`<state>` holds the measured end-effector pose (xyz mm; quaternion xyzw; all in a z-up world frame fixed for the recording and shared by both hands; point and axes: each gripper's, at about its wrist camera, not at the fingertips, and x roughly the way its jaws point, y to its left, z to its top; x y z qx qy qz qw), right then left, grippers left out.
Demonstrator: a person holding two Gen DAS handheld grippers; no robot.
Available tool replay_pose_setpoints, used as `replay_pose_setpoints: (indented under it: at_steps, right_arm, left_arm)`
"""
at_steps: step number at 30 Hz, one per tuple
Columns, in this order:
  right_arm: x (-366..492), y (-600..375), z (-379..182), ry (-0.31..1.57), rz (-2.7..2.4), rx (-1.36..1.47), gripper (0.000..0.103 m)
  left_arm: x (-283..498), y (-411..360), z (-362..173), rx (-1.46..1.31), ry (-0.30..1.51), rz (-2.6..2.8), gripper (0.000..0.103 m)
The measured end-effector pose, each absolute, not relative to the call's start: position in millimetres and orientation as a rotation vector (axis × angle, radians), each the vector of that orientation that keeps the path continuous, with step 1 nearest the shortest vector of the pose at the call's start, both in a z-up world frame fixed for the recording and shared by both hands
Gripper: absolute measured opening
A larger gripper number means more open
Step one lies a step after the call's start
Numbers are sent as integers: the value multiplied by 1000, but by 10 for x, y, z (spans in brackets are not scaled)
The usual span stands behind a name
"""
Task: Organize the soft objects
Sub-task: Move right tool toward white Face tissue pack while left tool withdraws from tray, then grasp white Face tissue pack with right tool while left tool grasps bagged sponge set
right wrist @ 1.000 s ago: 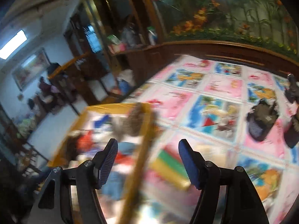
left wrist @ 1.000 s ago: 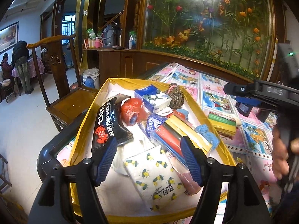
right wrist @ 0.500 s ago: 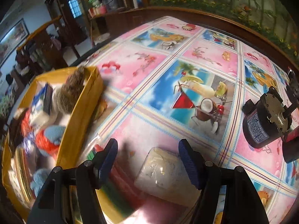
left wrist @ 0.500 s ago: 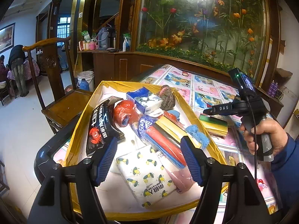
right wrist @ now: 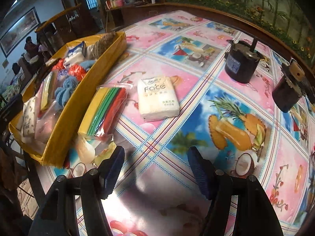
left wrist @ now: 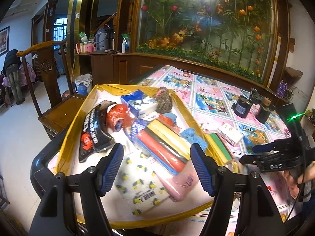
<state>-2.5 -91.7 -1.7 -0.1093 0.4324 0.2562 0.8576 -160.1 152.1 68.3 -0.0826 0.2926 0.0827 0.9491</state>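
Left tongs (left wrist: 156, 167): jaws wide, nothing between, hovering as before over yellow-lined cardboard tray (left wrist: 78, 118) crammed with soft packs, lemon-print white tissue pack (left wrist: 140, 184) just beneath. Beside tray's right wall, on colourful picture-print tablecloth (right wrist: 196, 106): clear bag of yellow, green and red cloths (right wrist: 104, 110), then white plastic-wrapped "Face" tissue pack (right wrist: 157, 98), both outside tray, apart from each other. Right tongs (right wrist: 155, 167): jaws wide, empty, now drawn back from tissue pack, which lay between blue pads half a second ago and sits well ahead now. Likely meaning: no pickup yet; both packs probably await moving into tray.
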Motion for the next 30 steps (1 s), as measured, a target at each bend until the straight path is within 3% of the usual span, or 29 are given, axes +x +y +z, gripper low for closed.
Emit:
replay_pose_setpoints:
  at_steps: [12,13,14,17,24,30]
  right_arm:
    - [438,-476,-34,877,534,-287,71]
    - [470,-473,-60,877,529,-282,68]
    - [494,-482,-84,884,524,-273,52]
    - [489,-564,-55,881,477,-274,49]
    - [179,-437,212,809,585,-242,50]
    - [-55,-20,23,787,630,-386,50]
  left_arm:
    - [-1582,1230,700,-116,624,109,70]
    - [-1582,1226,701,-118,626,106,70]
    - [-1581,1223,701,-121,629,102,70]
    - [-1569,1206,702,-123,631,97,70]
    - [-1553,1253,696,-140,634,107,70]
    - [-1571,1352,691,-164,637,113,70]
